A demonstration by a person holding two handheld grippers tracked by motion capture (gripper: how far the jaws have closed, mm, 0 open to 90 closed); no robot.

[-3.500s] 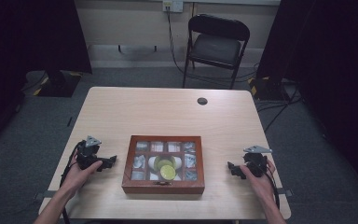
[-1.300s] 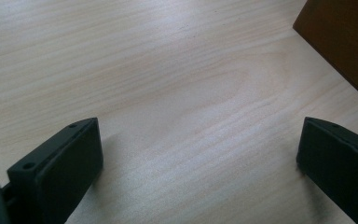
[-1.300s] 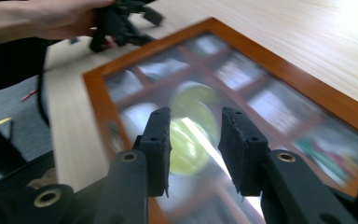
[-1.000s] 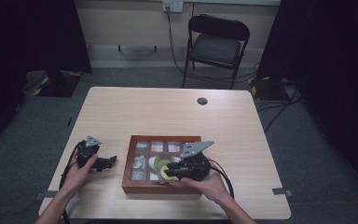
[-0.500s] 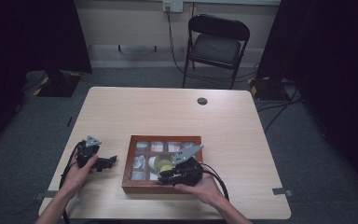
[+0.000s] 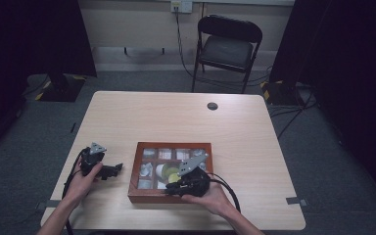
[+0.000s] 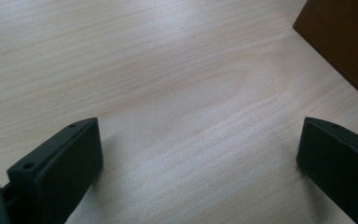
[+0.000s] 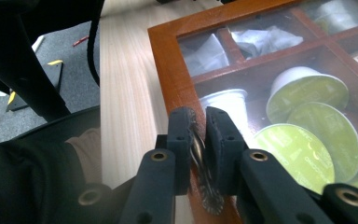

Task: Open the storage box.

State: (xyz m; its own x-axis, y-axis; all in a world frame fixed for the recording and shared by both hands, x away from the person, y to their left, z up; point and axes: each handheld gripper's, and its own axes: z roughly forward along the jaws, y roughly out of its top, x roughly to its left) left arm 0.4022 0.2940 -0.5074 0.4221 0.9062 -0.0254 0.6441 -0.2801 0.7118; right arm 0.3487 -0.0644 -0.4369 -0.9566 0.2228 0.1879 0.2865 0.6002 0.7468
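Wooden box (image 6: 170, 196) with a glass-paned lid is lying near the front edge of the table (image 6: 254, 137), its long axis running side to side across the table and its clasp edge facing the person. On that near edge, the right gripper (image 8: 199, 135) is pinching a small metal latch (image 8: 198, 149), its jaws having just been closing until barely a sliver of metal is showing between the pads; in the high view the right gripper (image 6: 172, 187) is sitting low over the front rim. Through the glass, green-topped coffee capsules (image 8: 307, 140) and pale wrapped sachets (image 8: 256, 39) are lying in separate compartments. Off to the left of the box, well apart from it, the left gripper (image 6: 115, 169) is resting on the bare table with its jaws standing wide and nothing between them, pointing towards the box's side wall (image 7: 340, 42). Judging from this, the latch is thin and slick, so it could slip out of the pads if the pull comes at an angle; and since nothing is bracing the box, a lift on the clasp could drag or tip the whole box instead of raising the lid.
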